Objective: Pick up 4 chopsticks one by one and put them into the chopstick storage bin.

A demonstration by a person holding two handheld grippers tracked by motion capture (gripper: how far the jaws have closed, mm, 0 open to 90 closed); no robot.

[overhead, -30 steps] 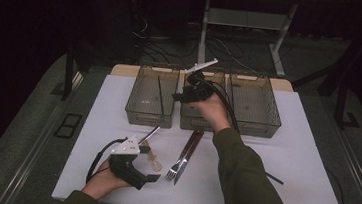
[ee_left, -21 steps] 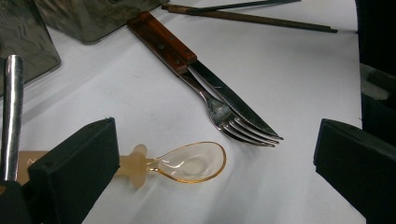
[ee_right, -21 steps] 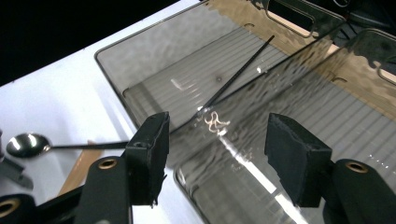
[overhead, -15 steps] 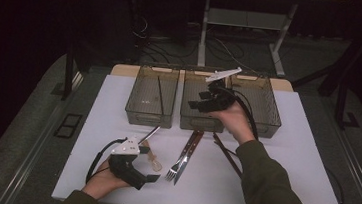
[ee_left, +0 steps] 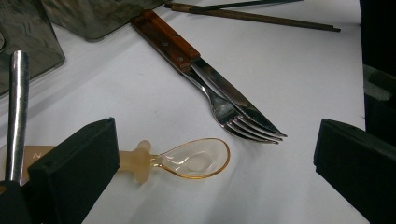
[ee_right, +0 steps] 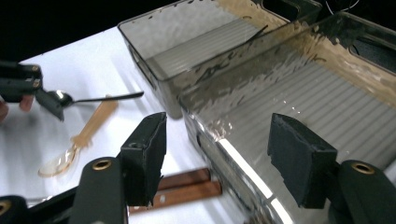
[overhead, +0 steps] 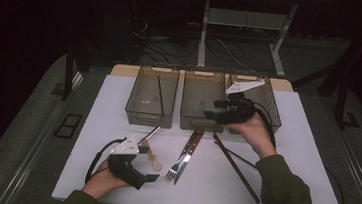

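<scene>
Currently my left gripper (overhead: pixel 150 178) rests beside the amber spoon (ee_left: pixel 196 160), jaws wide and empty. The spoon's long axis runs across those jaws, bowl between them. My right gripper (overhead: pixel 209 114), open and empty, hovers far beyond the spoon.
</scene>
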